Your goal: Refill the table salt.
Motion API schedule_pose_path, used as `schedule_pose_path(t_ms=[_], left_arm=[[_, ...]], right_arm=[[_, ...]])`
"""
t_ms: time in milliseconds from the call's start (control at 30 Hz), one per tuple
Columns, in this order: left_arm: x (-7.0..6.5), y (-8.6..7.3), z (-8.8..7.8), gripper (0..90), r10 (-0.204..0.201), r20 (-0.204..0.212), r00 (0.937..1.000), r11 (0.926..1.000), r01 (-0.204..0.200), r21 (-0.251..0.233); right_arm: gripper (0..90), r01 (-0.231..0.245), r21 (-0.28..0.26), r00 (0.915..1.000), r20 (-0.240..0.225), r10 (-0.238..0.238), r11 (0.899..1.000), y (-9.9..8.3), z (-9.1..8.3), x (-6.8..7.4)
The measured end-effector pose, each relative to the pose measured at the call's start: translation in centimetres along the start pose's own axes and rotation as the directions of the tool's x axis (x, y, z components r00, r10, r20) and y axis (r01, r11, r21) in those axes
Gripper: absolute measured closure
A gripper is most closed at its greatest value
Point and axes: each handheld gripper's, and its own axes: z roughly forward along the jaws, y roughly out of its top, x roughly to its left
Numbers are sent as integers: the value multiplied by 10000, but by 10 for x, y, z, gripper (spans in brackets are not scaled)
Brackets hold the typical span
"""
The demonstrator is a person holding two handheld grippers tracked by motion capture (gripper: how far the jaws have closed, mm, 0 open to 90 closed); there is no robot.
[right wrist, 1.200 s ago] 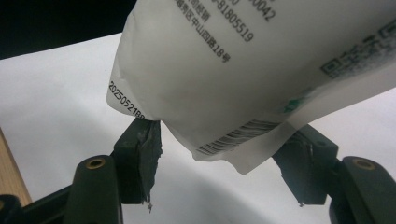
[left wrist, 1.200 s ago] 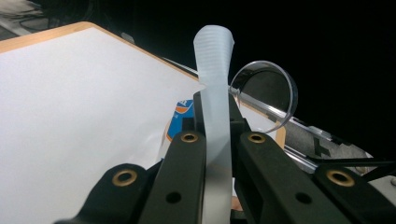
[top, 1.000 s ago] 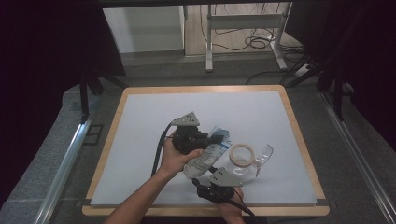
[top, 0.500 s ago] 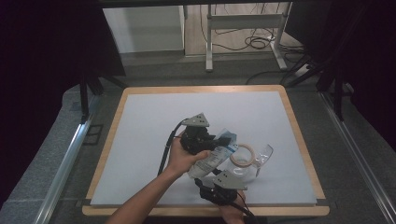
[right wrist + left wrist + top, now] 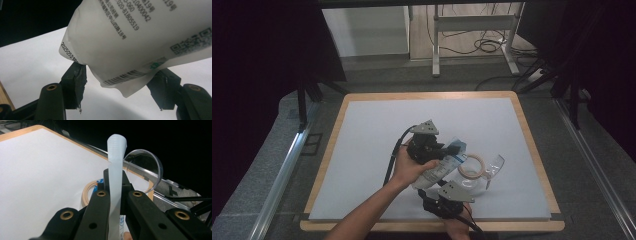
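Observation:
A white printed pouch (image 5: 439,170) hangs tilted above the table's front middle. My left gripper (image 5: 446,150) is shut on the pouch's flat sealed top edge (image 5: 116,150), which stands up as a thin strip between the jaws of the left gripper (image 5: 115,177). My right gripper (image 5: 434,186) comes from the front edge and grips the pouch's lower end. In the right gripper view the pouch (image 5: 140,32) bulges between the two pads of the right gripper (image 5: 121,77), touching both. A wooden ring (image 5: 472,156) and a clear round plastic piece (image 5: 494,167) lie just right of the pouch.
The white mat (image 5: 377,130) covers a wood-rimmed table (image 5: 532,145). Both forearms enter over the front edge. The ring (image 5: 86,192) and the clear piece (image 5: 155,162) sit beyond the left jaws, near the table's right side. Cables and a metal stand lie on the floor behind.
My left gripper has drifted a little to the right with the pouch's top edge in it. The right gripper has stayed where it was.

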Motion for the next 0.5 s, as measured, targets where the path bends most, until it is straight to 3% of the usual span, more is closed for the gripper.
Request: schedule_pose_path(t_ms=[500], left_arm=[[-3,7,11,900,115,-149,9998,9996,-111,264]], right_arm=[[367,-439,-199,9982,390,447,9988,2,4,-1]])
